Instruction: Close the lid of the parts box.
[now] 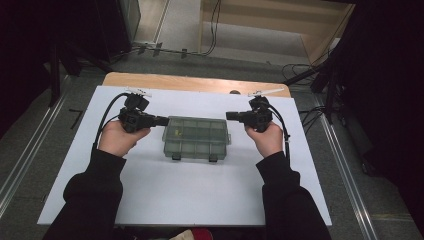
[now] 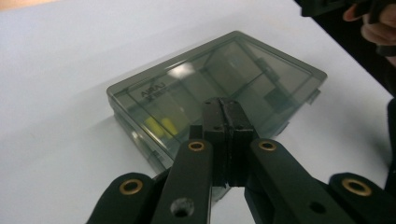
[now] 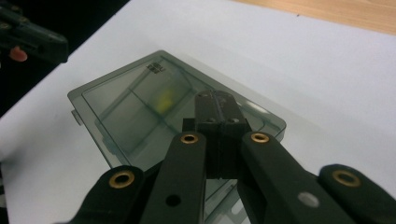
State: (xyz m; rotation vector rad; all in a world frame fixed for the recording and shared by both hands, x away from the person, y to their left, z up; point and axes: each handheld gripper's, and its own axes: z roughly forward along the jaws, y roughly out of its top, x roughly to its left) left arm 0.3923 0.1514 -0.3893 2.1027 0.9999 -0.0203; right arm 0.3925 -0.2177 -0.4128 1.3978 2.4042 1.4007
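Smoky plastic box (image 1: 196, 137) lies mid-board, both side edges free

The box (image 1: 196, 137) is smoky, see-through plastic, smooth and glossy, and its lid catches a bright glare in the left gripper view; raised lettering is moulded into the lid, and something yellow shows dimly through it. The table (image 1: 200, 195) has a smooth, matt white top, like laminate or paper, and a strip of pale, lightly grained wood (image 1: 195, 81) shows along its far edge. The left gripper (image 1: 162, 120) and right gripper (image 1: 231, 116) are matt black plastic with brass-coloured metal rivets at the joints. The sleeves (image 1: 95, 192) are dark, soft, matt cloth.
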